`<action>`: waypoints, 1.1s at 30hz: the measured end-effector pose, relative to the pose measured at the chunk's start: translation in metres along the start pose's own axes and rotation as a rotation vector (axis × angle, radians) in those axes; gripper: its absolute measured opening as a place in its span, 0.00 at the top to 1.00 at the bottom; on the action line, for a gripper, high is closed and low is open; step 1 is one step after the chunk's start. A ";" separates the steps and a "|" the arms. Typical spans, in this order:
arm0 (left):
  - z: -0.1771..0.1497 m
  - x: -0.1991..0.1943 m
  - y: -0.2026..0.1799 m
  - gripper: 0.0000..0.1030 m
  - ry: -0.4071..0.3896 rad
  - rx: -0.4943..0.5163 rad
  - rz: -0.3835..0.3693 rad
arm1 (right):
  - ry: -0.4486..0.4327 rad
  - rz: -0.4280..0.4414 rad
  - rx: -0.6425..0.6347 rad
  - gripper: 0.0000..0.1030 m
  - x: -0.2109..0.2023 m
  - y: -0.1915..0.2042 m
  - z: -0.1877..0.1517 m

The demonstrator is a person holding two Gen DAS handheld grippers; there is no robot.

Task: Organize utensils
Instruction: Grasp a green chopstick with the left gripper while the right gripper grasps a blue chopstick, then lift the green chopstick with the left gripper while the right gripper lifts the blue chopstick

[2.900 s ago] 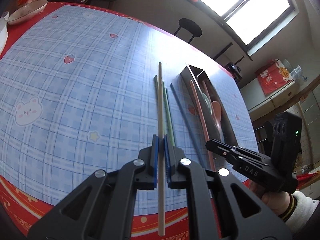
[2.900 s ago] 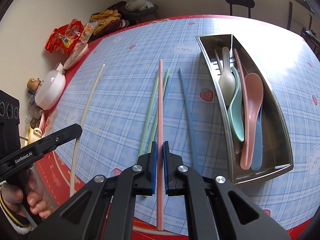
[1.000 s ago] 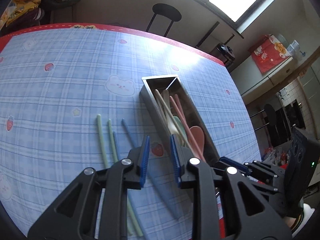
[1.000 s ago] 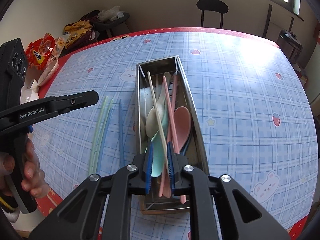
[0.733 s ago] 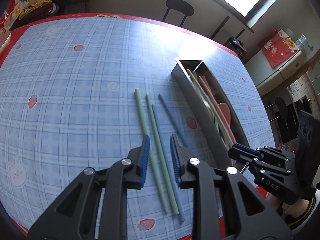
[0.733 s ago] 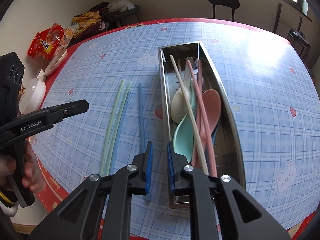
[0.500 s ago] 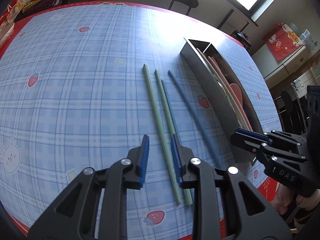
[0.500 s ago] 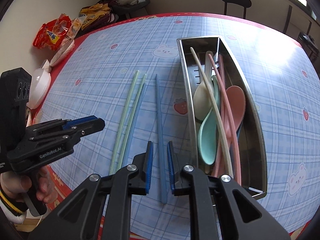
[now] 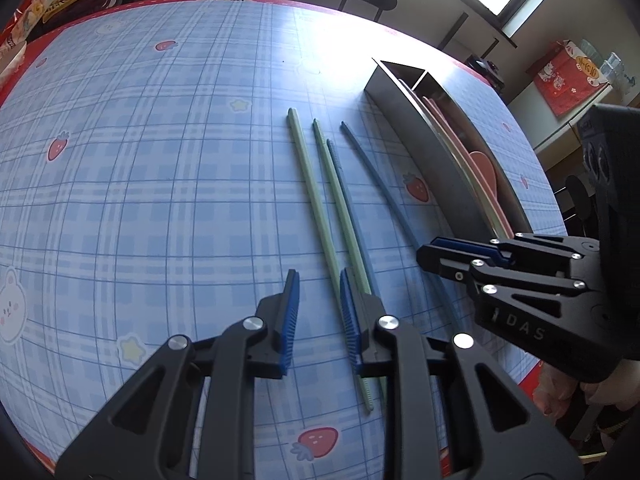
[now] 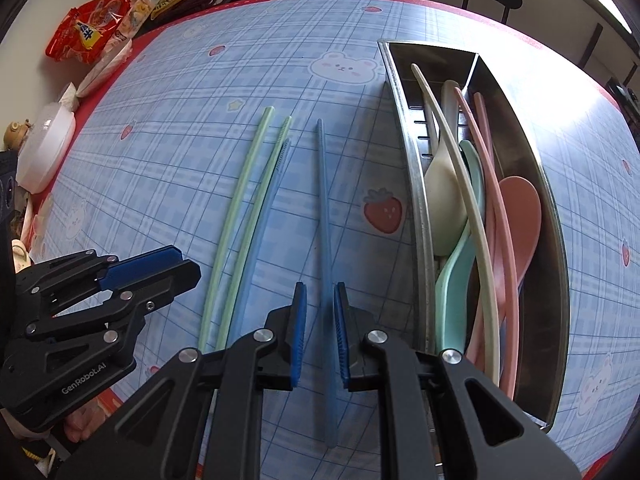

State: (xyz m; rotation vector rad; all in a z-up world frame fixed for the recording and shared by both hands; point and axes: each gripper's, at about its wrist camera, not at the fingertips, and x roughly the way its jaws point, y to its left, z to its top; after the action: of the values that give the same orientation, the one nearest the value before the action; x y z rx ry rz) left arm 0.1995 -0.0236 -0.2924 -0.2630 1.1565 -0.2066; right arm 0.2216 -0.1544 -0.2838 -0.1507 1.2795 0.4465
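Two pairs of tongs are being held low over a table. The left tongs are standing narrowly parted and empty, with a green chopstick running up between the pads. The right tongs are parted more narrowly still, also empty, with a blue chopstick lying in line with the gap; whether the pads are touching it cannot be told.

The table is being seen covered in a blue checked cloth with strawberries and bears. A long steel tray is lying to the right of the loose chopsticks, near but apart from them, and spoons and chopsticks in cream, mint and pink are already being kept inside it. Four chopsticks are being left on the cloth: two green ones side by side, a second blue one tucked against them, and the lone blue one nearest the tray.

By judgement, the picking-up step is being started for the remaining chopsticks. Next, each pair of tongs is to be lowered and closed on its stick, which is then to be carried to the tray.
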 end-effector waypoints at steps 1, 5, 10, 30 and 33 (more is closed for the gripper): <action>-0.001 0.000 0.001 0.77 0.001 -0.002 -0.001 | 0.005 -0.008 -0.002 0.86 0.002 0.001 -0.001; -0.002 -0.001 0.000 0.77 0.002 0.002 -0.003 | 0.000 -0.027 0.014 0.89 0.003 0.002 -0.003; -0.003 0.001 -0.007 0.77 0.003 0.018 0.003 | -0.009 0.003 0.061 0.94 0.001 -0.001 -0.011; 0.002 0.016 -0.028 0.89 -0.031 0.094 0.188 | -0.008 0.062 0.116 0.94 -0.008 -0.010 -0.034; -0.006 0.008 -0.015 0.90 -0.027 0.063 0.187 | 0.004 0.080 0.131 0.94 -0.009 -0.011 -0.038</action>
State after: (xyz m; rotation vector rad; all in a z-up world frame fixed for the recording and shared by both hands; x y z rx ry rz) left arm 0.1967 -0.0412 -0.2975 -0.1004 1.1384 -0.0745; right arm 0.1902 -0.1798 -0.2878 0.0097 1.3178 0.4291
